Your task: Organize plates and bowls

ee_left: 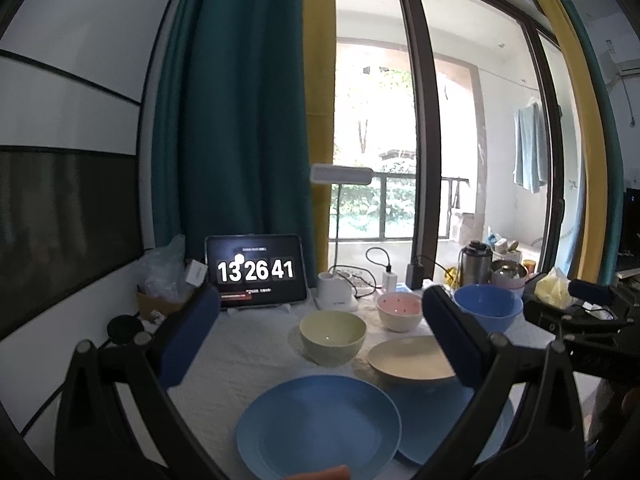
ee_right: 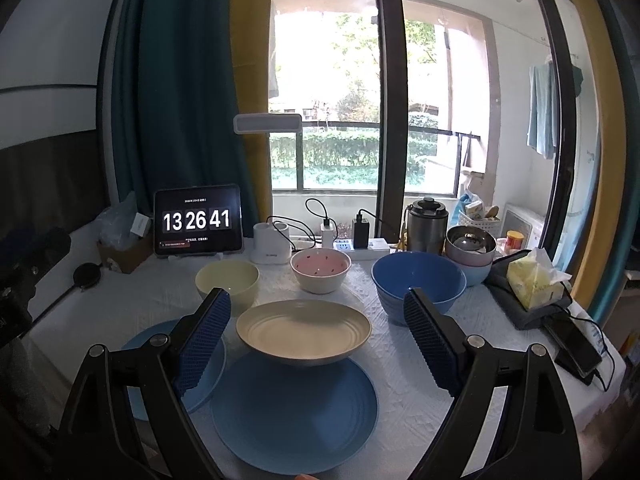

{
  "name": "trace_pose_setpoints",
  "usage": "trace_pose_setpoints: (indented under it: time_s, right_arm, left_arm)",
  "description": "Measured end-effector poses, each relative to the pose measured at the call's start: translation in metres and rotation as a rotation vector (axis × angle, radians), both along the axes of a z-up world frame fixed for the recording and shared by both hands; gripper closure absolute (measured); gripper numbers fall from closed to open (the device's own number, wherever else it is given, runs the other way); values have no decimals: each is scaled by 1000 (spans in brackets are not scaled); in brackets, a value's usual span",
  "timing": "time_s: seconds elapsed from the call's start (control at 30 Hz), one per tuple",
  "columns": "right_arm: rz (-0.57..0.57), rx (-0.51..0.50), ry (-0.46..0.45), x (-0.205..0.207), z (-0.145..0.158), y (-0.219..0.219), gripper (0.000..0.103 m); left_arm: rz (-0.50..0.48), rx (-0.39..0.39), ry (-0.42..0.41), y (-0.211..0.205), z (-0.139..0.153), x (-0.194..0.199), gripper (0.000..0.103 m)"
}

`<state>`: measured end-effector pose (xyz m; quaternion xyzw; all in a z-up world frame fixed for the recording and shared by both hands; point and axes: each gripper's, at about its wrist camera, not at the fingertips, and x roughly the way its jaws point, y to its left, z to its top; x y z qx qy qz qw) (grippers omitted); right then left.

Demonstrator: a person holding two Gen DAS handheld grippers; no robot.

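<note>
- Plates first: my right view shows a cream plate (ee_right: 304, 330) resting on the far edge of a blue plate (ee_right: 294, 408); a second blue plate (ee_right: 138, 344) lies just to its left on the tabletop (ee_right: 420, 400).
- Bowls stand behind: a yellow-green bowl (ee_right: 227, 282), a pink-lined bowl (ee_right: 320, 271) and a big blue bowl (ee_right: 418, 286).
- My right gripper (ee_right: 318, 342) hangs open above the plates, holding nothing.
- My left gripper (ee_left: 320, 338) is open too, empty.
- A tablet (ee_right: 198, 225) reading 13 26 41 leans at the back.
- A tissue pack (ee_right: 534, 282) sits far right.
</note>
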<state>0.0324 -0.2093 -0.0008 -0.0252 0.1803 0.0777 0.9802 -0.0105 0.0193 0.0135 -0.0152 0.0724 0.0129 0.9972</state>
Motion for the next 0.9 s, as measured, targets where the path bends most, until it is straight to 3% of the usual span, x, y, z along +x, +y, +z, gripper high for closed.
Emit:
trace_pose_setpoints:
  time_s: [0.9]
  right_arm:
    - [16, -9, 15, 2, 0, 7, 13]
  left_arm:
    - [-35, -3, 32, 1, -1, 7, 1]
